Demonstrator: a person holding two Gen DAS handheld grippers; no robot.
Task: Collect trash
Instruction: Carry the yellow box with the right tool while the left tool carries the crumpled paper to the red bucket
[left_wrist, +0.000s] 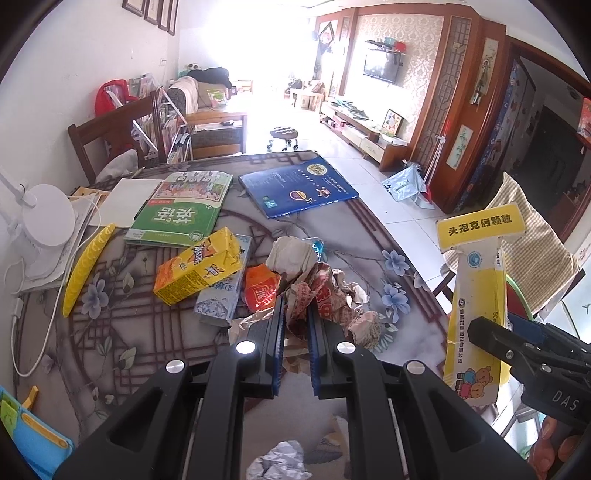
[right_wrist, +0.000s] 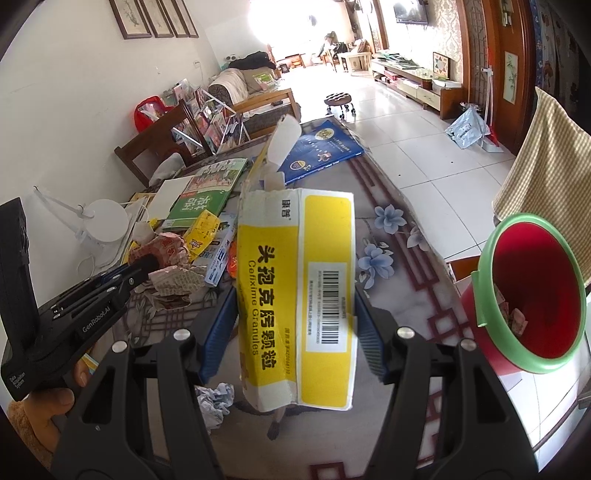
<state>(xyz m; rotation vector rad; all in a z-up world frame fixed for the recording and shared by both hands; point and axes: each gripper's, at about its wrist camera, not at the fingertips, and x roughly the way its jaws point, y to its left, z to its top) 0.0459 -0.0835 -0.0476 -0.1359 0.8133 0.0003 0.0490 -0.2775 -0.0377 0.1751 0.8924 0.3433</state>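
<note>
Your right gripper (right_wrist: 295, 325) has its jaws part open and pressed on both long edges of the yellow medicine box (right_wrist: 295, 295), which hangs above the near table edge. Your left gripper (left_wrist: 295, 321) is nearly shut, pinching the crumpled wrapper paper (left_wrist: 314, 288) at the near end of the trash pile. Judged by its torn flap, the box is empty card: light, stiff along the edges, easily crushed across the faces, so keep hold of the edges. Paper like this is soft and springy; grip it deep in the wad. To the right, just off the table (right_wrist: 399, 258), the red bin (right_wrist: 532, 295) stands open with scraps inside.
</note>
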